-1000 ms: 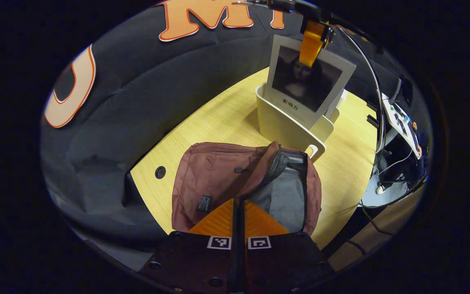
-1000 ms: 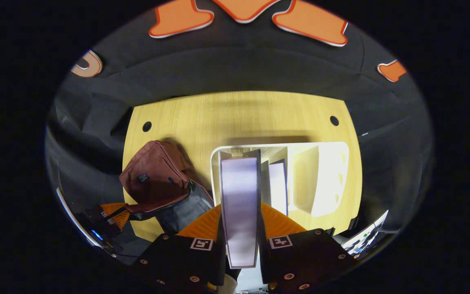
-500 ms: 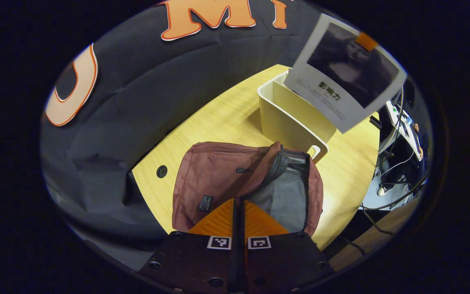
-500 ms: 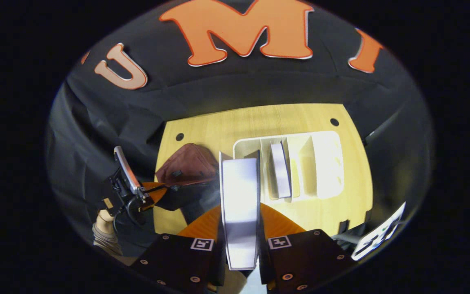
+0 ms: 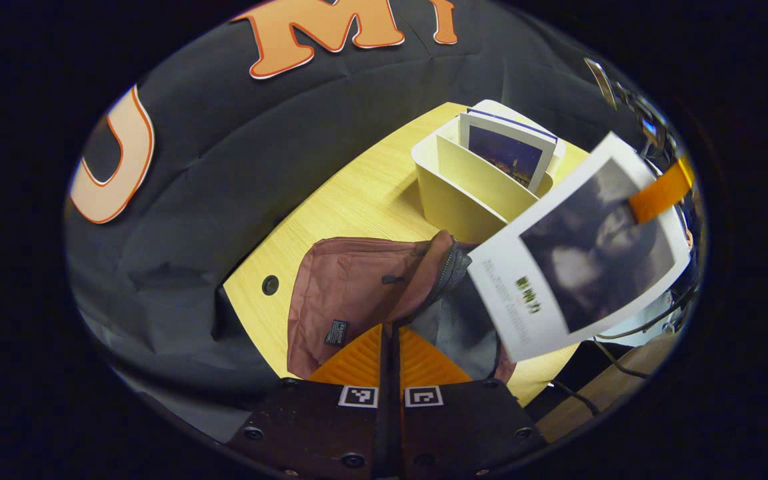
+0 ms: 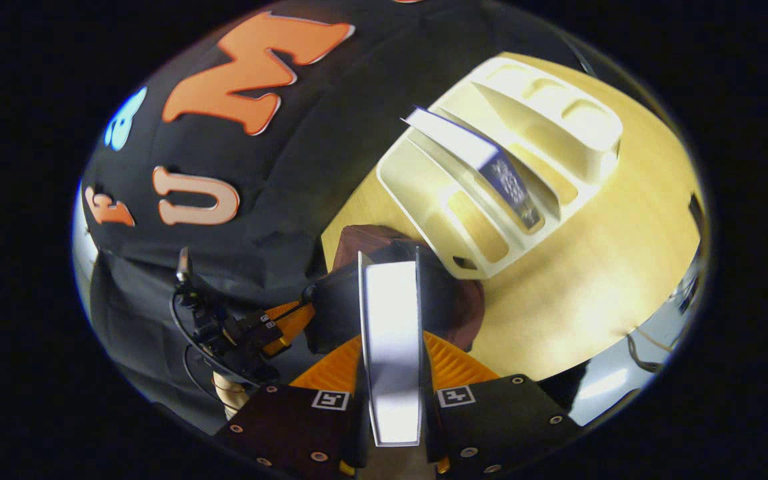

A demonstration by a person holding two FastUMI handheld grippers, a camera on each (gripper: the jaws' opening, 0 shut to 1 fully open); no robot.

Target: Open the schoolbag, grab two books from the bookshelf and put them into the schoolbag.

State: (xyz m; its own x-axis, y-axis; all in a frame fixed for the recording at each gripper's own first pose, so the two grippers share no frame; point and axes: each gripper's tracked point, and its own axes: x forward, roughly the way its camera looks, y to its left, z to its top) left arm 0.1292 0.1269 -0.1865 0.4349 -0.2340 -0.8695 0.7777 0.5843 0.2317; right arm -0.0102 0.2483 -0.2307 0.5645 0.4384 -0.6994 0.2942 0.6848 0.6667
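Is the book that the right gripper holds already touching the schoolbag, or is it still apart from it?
Cannot tell. In the left gripper view the book overlaps the schoolbag opening, but neither contact nor gap shows plainly.

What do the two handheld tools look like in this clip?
Both the left tool and the right tool have dark bodies with round screws, a pair of square black-and-white markers and ribbed fingers. Black cables loop off the left one in the right gripper view.
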